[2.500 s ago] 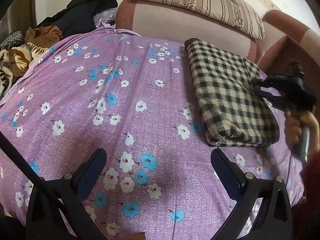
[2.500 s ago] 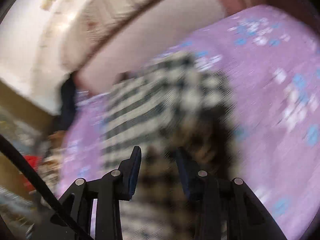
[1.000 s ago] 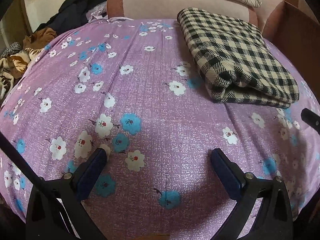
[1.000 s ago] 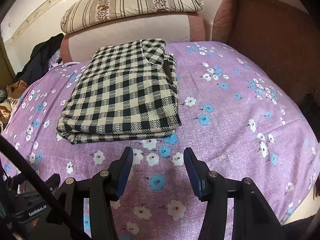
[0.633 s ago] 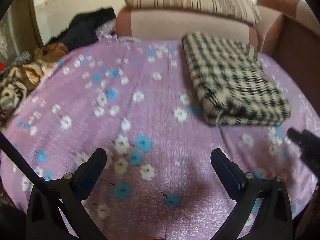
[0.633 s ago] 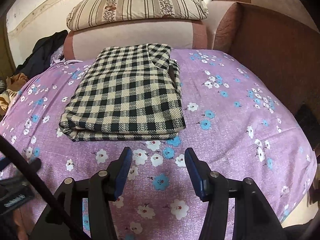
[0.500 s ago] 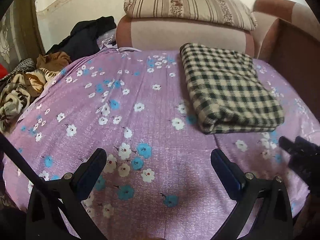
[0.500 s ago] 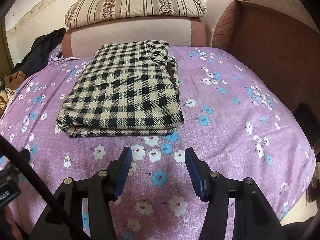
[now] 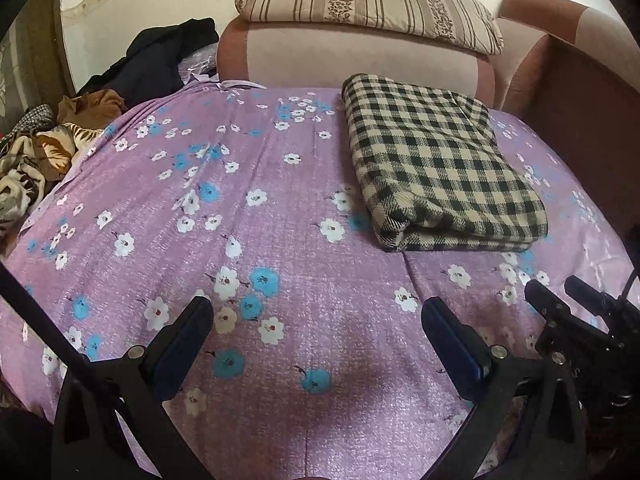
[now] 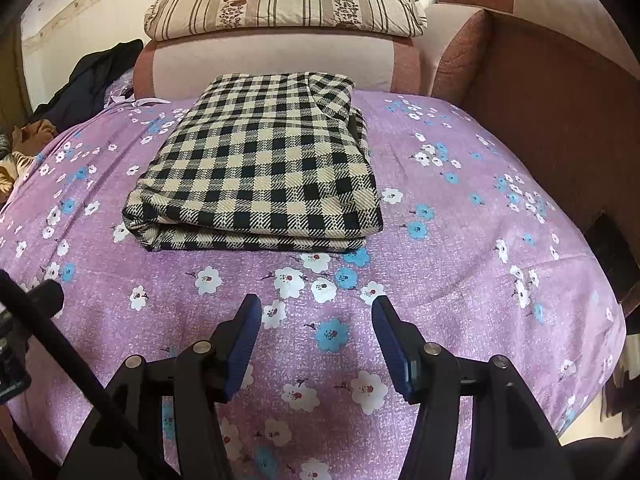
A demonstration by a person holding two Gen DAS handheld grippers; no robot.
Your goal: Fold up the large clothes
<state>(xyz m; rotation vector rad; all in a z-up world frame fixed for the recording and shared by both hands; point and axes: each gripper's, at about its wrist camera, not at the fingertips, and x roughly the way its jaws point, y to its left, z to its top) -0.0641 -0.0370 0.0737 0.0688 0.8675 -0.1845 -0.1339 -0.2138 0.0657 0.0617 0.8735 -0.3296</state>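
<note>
A black and cream checked garment (image 9: pixel 436 164) lies folded in a neat rectangle on the purple flowered sheet (image 9: pixel 240 216), near the sofa back. It also shows in the right wrist view (image 10: pixel 264 172), straight ahead. My left gripper (image 9: pixel 316 320) is open and empty above the sheet, left of and nearer than the garment. My right gripper (image 10: pixel 316 316) is open and empty, just short of the garment's near folded edge. The right gripper also shows at the lower right of the left wrist view (image 9: pixel 576 320).
A striped pillow (image 9: pixel 368 0) lies on the sofa back (image 9: pixel 360 60). A brown armrest (image 10: pixel 552 100) rises on the right. A pile of dark and brown clothes (image 9: pixel 80 120) lies at the far left. The sheet's front edge drops off near me.
The right gripper let go of the folded garment and drew back from it. Both grippers pulled back toward the near edge and now hold almost still.
</note>
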